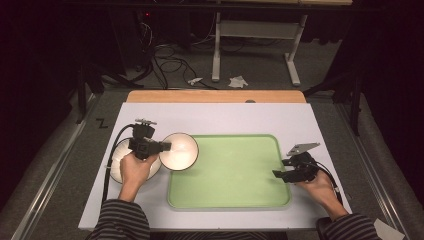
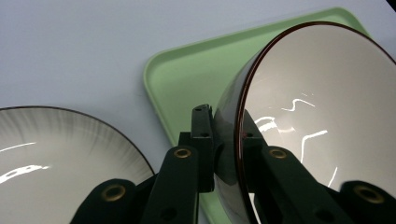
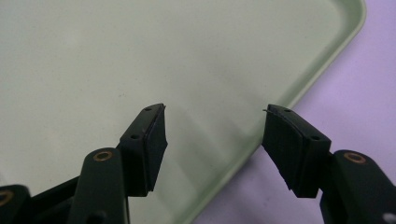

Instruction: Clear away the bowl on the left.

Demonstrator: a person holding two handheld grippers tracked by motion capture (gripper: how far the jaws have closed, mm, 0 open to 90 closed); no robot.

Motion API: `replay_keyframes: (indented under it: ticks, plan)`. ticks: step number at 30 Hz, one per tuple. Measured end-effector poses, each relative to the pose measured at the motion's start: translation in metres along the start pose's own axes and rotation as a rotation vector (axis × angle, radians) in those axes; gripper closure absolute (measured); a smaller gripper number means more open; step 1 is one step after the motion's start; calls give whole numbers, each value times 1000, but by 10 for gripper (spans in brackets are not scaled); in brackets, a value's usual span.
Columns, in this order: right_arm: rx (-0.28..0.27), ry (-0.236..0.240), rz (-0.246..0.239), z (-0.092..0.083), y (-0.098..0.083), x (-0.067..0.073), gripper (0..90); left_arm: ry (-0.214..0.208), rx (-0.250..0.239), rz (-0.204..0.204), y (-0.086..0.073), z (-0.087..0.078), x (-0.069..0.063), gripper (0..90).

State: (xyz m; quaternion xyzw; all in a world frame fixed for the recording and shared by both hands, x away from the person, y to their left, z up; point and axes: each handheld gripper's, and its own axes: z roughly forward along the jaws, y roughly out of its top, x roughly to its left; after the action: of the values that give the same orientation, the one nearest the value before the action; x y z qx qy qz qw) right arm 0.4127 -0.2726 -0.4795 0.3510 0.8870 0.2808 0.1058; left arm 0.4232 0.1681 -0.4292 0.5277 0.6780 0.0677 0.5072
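Observation:
A white bowl [image 1: 179, 150] with a dark rim is held tilted over the left edge of the green tray [image 1: 235, 170]. My left gripper [image 1: 167, 146] is shut on its rim; in the left gripper view the jaws pinch the bowl [image 2: 317, 107] wall, one inside and one outside. A white plate [image 1: 116, 167] with a dark rim lies on the table under my left hand, seen also as the plate [image 2: 51, 158] at the lower left. My right gripper [image 1: 278, 175] is open at the tray's right edge, its fingertips [image 3: 156, 135] over the bare tray [image 3: 140, 56] with nothing between them.
The tray and plate lie on a pale sheet [image 1: 215, 117] that covers a wooden table [image 1: 215, 96]. Beyond the far edge are a white stand [image 1: 257, 30], cables [image 1: 170, 62] and crumpled paper [image 1: 238, 81] on the floor.

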Motion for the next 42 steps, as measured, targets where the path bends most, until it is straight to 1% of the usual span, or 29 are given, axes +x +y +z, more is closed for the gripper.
replay_keyframes:
  ticks: [4, 6, 9, 11, 13, 15, 16, 17, 20, 23, 24, 27, 29, 32, 33, 34, 35, 36, 38, 39, 40, 41, 42]
  plan:
    - [-5, -10, 2, 0, 0, 0, 410, -8, 12, 5, -2, 4, -5, 825]
    - [-8, -7, 6, -1, 0, -1, 410, -11, 28, 17, -4, 8, -9, 825]
    - [-10, -15, -5, -2, -1, -1, 409, -20, 47, 36, -6, 13, -17, 825]
    - [-14, -10, 9, -2, -1, -1, 408, -37, 58, 35, -7, 17, -23, 825]
    - [-17, -9, 8, -3, -1, -1, 408, -49, 65, 33, -8, 21, -28, 825]
    - [-15, -12, 4, -3, -1, -1, 408, -57, 71, 48, -8, 24, -35, 825]
    - [-13, -13, 10, -3, -1, 0, 407, -58, 73, 53, -9, 25, -37, 825]
    - [-14, -14, 4, -4, -1, 0, 408, -68, 79, 54, -9, 28, -41, 825]
    - [-15, -12, 6, -4, -1, 0, 407, -78, 83, 48, -8, 30, -45, 825]
    - [-14, -15, 8, -4, -1, -1, 407, -78, 91, 56, -8, 33, -49, 825]
    - [-14, -15, 6, -4, -1, -1, 407, -75, 88, 61, -8, 35, -51, 825]
    - [-17, -14, -4, -3, -1, 0, 407, -84, 89, 56, -8, 36, -55, 825]
    - [-18, -18, -8, -4, -1, 0, 407, -87, 98, 69, -8, 38, -58, 825]
    - [-14, -15, 4, -4, -1, 0, 406, -87, 101, 75, -9, 41, -63, 825]
    - [-16, -13, 4, -4, -1, 1, 406, -90, 99, 80, -9, 43, -66, 824]
    - [-16, -21, -9, -4, -1, 0, 406, -95, 103, 75, -9, 44, -68, 825]
    - [-16, -20, -5, -4, -1, 2, 406, -96, 109, 87, -10, 45, -69, 825]
    - [-22, -14, -2, -4, -1, 2, 405, -102, 110, 80, -10, 47, -71, 825]
    - [-23, -12, -1, -5, -1, 2, 405, -107, 122, 86, -12, 50, -73, 824]
    - [-24, -14, -3, -5, -1, 2, 405, -105, 118, 77, -13, 52, -76, 825]
    - [-23, -15, 0, -5, -1, 2, 405, -106, 122, 85, -14, 54, -77, 824]
    - [-21, -10, 1, -5, -1, 1, 406, -107, 125, 86, -15, 56, -78, 825]
    - [-23, -17, -2, -4, -1, 1, 406, -107, 126, 84, -16, 58, -79, 825]
